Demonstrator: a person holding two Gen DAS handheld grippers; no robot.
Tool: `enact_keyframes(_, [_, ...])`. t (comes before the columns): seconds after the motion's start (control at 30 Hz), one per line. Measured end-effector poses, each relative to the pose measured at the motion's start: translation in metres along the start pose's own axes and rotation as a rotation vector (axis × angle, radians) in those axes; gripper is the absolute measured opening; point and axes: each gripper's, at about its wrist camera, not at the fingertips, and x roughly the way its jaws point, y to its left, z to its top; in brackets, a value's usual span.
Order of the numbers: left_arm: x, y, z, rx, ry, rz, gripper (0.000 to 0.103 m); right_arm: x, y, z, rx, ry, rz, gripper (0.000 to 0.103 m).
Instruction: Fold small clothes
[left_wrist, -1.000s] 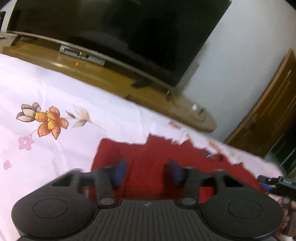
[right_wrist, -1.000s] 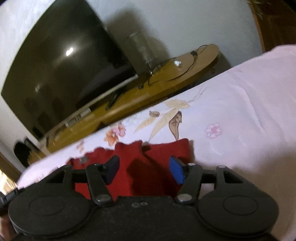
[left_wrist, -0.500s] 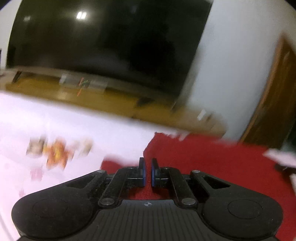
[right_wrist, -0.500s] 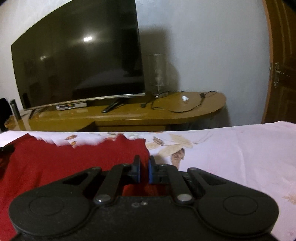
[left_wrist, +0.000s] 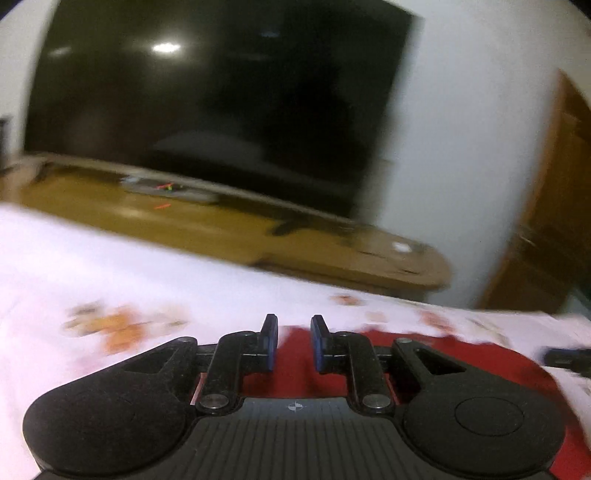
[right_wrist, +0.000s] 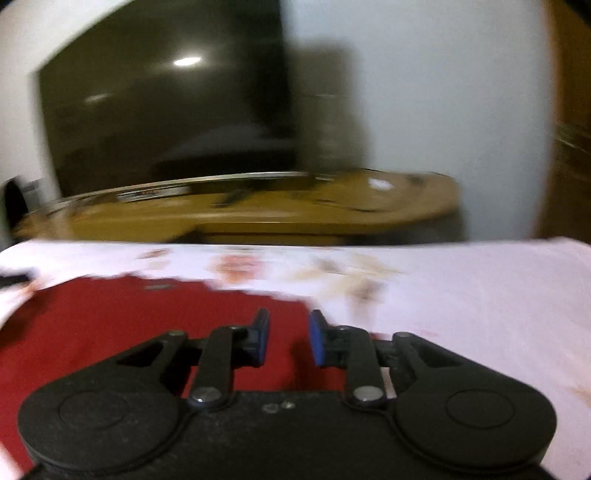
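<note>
Both grippers just let go: left gripper (left_wrist: 293, 341) and right gripper (right_wrist: 288, 341) have jaws just opening, nothing between them. Red cloth (right_wrist: 122, 325) lies flat on the floral sheet (right_wrist: 480, 295), below both. Back out straight before regrasping; don't snag the fold.

The small cloth garment (left_wrist: 295, 373) at the bottom of both frames was plain deep red, no print. The bedsheet (right_wrist: 480, 295) under it was pale pink-white with blurry orange and tan flowers. Both grippers were matte black with blue pads (right_wrist: 316, 341). The wooden TV stand (left_wrist: 229, 229) looked mustard brown, the screen (left_wrist: 221, 92) black.
</note>
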Motion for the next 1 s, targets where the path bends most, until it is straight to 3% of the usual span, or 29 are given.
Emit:
enact_keyframes(0.03, [0.008,-0.02,0.0,0.053,0.034,-0.059,0.018,0.004,0.017,0.001,-0.052,0.008,0.035,0.026])
enact_keyframes(0.07, [0.016,-0.04,-0.003,0.114,0.068,-0.103,0.028,0.011,0.035,0.0,-0.102,0.027,0.067,0.034])
enact_keyframes(0.1, [0.023,-0.057,-0.006,0.158,0.093,-0.128,0.06,0.022,0.055,-0.001,-0.146,0.066,0.097,0.057])
enact_keyframes(0.13, [0.03,-0.069,-0.012,0.197,0.114,-0.14,0.076,0.032,0.069,-0.003,-0.177,0.093,0.109,0.068])
enact_keyframes(0.17, [0.036,-0.078,-0.019,0.233,0.128,-0.143,0.082,0.038,0.081,-0.006,-0.206,0.088,0.103,0.072])
enact_keyframes(0.23, [0.05,-0.073,-0.031,0.26,0.217,-0.108,0.081,0.05,0.089,-0.012,-0.228,0.109,0.115,0.039])
enact_keyframes(0.27, [0.054,-0.062,-0.036,0.253,0.25,-0.078,0.08,0.056,0.085,-0.014,-0.223,0.148,0.122,0.031])
enact_keyframes(0.33, [0.042,-0.029,-0.033,0.189,0.217,-0.097,0.062,0.052,0.067,-0.017,-0.232,0.142,0.093,0.031])
enact_keyframes(0.43, [0.025,0.007,-0.031,0.189,0.207,-0.076,0.051,0.041,0.017,-0.021,-0.188,0.146,0.019,0.033])
enact_keyframes(0.53, [0.027,0.019,-0.026,0.207,0.207,-0.039,0.05,0.029,-0.035,-0.03,-0.139,0.168,-0.019,0.032])
enact_keyframes(0.6, [0.029,0.023,-0.026,0.174,0.202,-0.045,0.05,0.026,-0.046,-0.03,-0.118,0.172,-0.005,0.032])
enact_keyframes(0.7, [0.016,0.013,-0.021,0.176,0.175,-0.009,0.05,0.023,-0.036,-0.022,-0.09,0.163,-0.022,0.033])
enact_keyframes(0.8, [-0.018,-0.013,-0.014,0.182,0.09,-0.074,0.05,-0.008,-0.007,-0.016,-0.081,0.065,0.027,0.039])
enact_keyframes(0.87, [-0.023,-0.039,-0.02,0.194,0.114,-0.146,0.05,-0.014,0.02,-0.016,-0.102,0.054,0.108,0.039])
enact_keyframes(1.0, [-0.011,-0.073,-0.046,0.268,0.215,-0.185,0.05,0.002,0.079,-0.034,-0.177,0.121,0.226,0.039])
